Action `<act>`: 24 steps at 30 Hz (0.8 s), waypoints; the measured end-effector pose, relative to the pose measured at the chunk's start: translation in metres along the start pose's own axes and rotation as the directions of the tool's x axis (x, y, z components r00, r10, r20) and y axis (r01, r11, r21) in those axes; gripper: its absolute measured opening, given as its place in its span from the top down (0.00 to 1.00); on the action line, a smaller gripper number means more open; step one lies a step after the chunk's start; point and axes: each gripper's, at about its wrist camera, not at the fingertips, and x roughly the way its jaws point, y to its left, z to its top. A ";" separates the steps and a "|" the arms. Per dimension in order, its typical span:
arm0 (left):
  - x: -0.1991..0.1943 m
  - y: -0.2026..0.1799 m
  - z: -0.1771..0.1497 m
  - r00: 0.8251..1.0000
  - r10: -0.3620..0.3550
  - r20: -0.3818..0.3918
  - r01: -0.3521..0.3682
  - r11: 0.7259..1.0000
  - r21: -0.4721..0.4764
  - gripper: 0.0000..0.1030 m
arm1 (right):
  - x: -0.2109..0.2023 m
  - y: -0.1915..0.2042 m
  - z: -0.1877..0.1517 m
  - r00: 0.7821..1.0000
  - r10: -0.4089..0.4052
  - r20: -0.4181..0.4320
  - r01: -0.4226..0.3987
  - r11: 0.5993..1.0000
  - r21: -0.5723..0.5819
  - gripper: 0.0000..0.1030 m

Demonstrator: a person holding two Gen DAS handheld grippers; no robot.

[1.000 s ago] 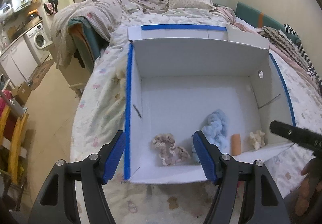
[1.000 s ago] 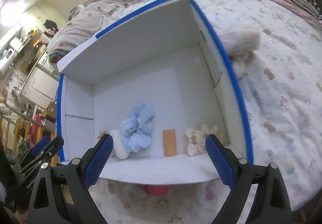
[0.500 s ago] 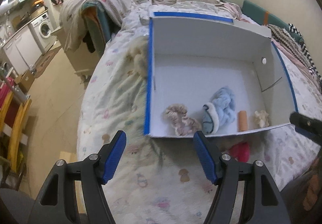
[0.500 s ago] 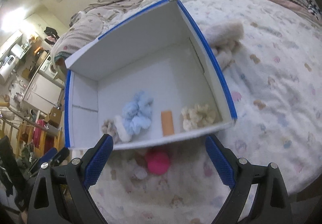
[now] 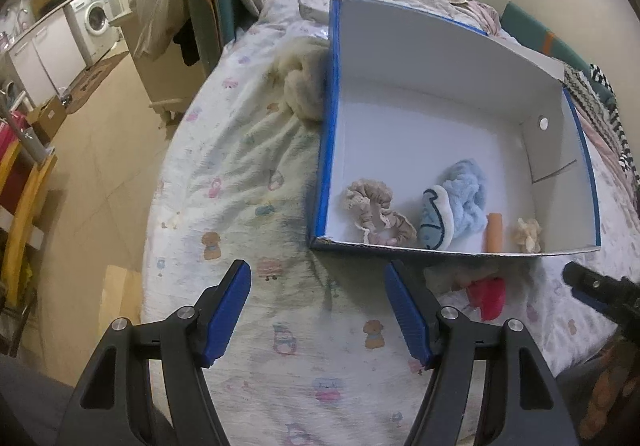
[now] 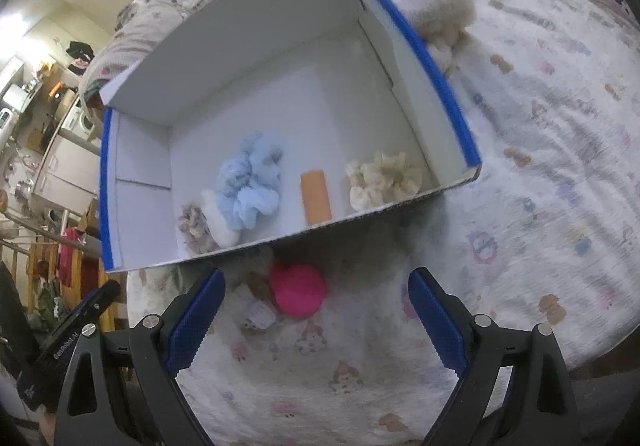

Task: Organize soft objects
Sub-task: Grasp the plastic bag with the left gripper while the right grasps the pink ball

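Note:
A white box with blue edges (image 5: 332,133) (image 6: 436,77) lies on the bed. Inside lie a beige scrunchie (image 5: 374,211) (image 6: 194,226), a light blue fluffy piece (image 5: 460,201) (image 6: 250,185), an orange roll (image 5: 494,232) (image 6: 316,195) and a cream scrunchie (image 5: 528,232) (image 6: 382,179). A pink soft thing (image 6: 296,294) (image 5: 486,296) rests on the sheet just in front of the box. My left gripper (image 5: 318,310) is open over the sheet, empty. My right gripper (image 6: 316,320) is open, with the pink thing just ahead of its jaws and not touched.
A cream fluffy item (image 5: 302,85) (image 6: 442,21) lies against the box's outer side. A small white piece (image 6: 258,316) sits beside the pink thing. The bed edge drops to the floor (image 5: 92,181) on the left, with a washing machine (image 5: 94,19) beyond.
Both grippers have pulled back from over the box toward the near bed edge. The pink thing in front of the box has come into view. Jaws stayed open.

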 end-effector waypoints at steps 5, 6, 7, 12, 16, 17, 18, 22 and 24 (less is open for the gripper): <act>0.008 -0.006 0.001 0.999 -0.017 -0.033 0.017 1.000 -0.008 0.35 | 0.029 -0.015 -0.002 0.992 0.075 -0.103 -0.065 0.993 0.103 0.07; 0.010 -0.007 0.002 0.999 -0.014 -0.035 0.014 1.000 -0.001 0.35 | 0.035 -0.017 -0.003 0.989 0.089 -0.122 -0.074 0.990 0.120 0.16; 0.011 -0.008 0.003 0.999 -0.011 -0.037 0.011 1.000 0.004 0.35 | 0.041 -0.019 -0.003 0.985 0.092 -0.143 -0.074 0.989 0.131 0.19; 0.017 -0.005 0.004 0.998 -0.027 -0.061 0.026 0.999 -0.023 0.35 | 0.060 -0.018 -0.004 0.980 0.086 -0.178 -0.060 0.988 0.144 0.25; 0.019 -0.008 0.003 0.997 -0.030 -0.067 0.030 1.000 -0.009 0.35 | 0.077 -0.005 -0.004 0.973 0.076 -0.218 -0.052 0.992 0.114 0.39; 0.020 -0.009 0.002 0.997 -0.027 -0.067 0.027 1.000 -0.003 0.35 | 0.082 -0.003 -0.006 0.970 0.072 -0.233 -0.048 0.993 0.105 0.43; 0.020 -0.010 0.002 0.997 -0.026 -0.066 0.026 1.000 0.001 0.35 | 0.086 0.000 -0.007 0.968 0.058 -0.244 -0.036 0.995 0.090 0.43; 0.025 -0.016 -0.002 0.995 -0.039 -0.092 0.040 0.999 0.005 0.35 | 0.087 0.007 -0.009 0.969 0.042 -0.245 -0.031 0.998 0.049 0.64; 0.029 -0.022 -0.005 0.992 -0.056 -0.109 0.057 0.998 0.006 0.35 | 0.081 0.012 -0.010 0.973 0.029 -0.228 -0.026 1.000 0.016 0.74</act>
